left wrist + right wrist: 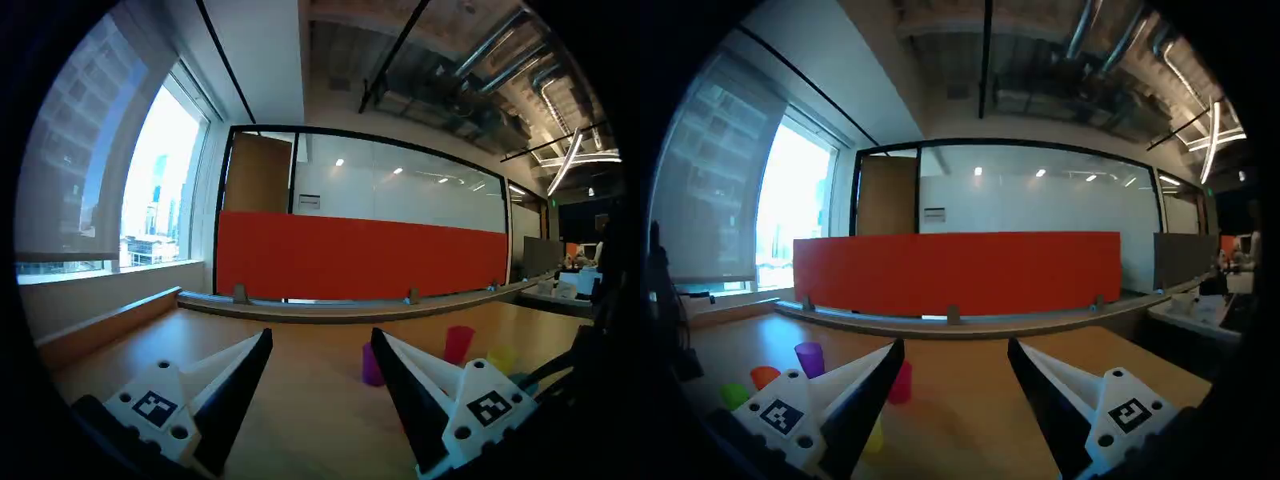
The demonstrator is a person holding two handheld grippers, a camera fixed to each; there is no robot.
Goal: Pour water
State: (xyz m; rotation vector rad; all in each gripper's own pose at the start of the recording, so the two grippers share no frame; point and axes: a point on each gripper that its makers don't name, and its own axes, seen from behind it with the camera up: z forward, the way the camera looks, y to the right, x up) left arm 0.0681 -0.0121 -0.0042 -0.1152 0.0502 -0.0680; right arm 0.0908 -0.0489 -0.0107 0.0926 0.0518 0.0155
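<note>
Wood tbl (960, 424) — 5 cups (810, 358)

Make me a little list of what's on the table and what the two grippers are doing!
place: wooden table with an orange divider behind it
cups on the table: purple cup, orange cup, green cup, pink cup, yellow cup partly hidden by a finger
left gripper: open, holding nothing
right gripper: open, holding nothing
pouring: not yet begun
</note>
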